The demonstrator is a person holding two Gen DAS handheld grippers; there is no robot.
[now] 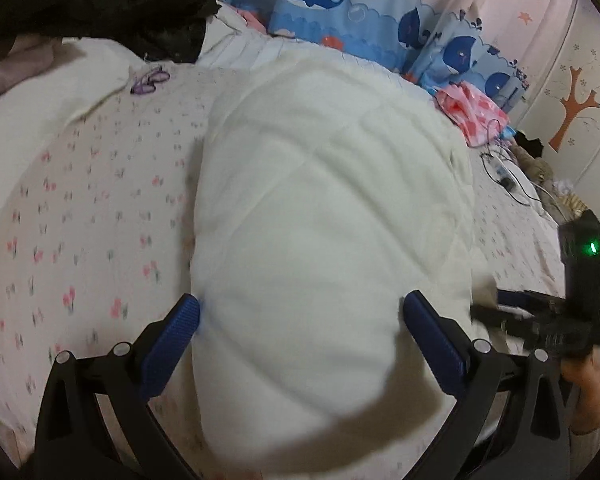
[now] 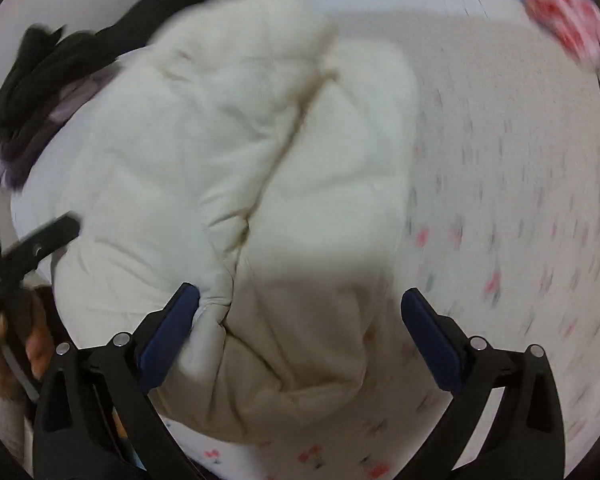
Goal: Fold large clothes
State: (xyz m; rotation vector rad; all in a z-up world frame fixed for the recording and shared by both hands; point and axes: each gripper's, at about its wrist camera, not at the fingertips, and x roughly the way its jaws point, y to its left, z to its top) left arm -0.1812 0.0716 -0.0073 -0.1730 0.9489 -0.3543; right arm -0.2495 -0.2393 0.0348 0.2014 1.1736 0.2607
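Both grippers (left [image 1: 300, 344], right [image 2: 300, 340]) spread over white padded coat [image 1: 324, 216].

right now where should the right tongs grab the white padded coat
Likely the bunched hem corner of the white padded coat, near the right tongs. Come in low from the near edge: it narrows into a thin fold there; elsewhere it is puffy.
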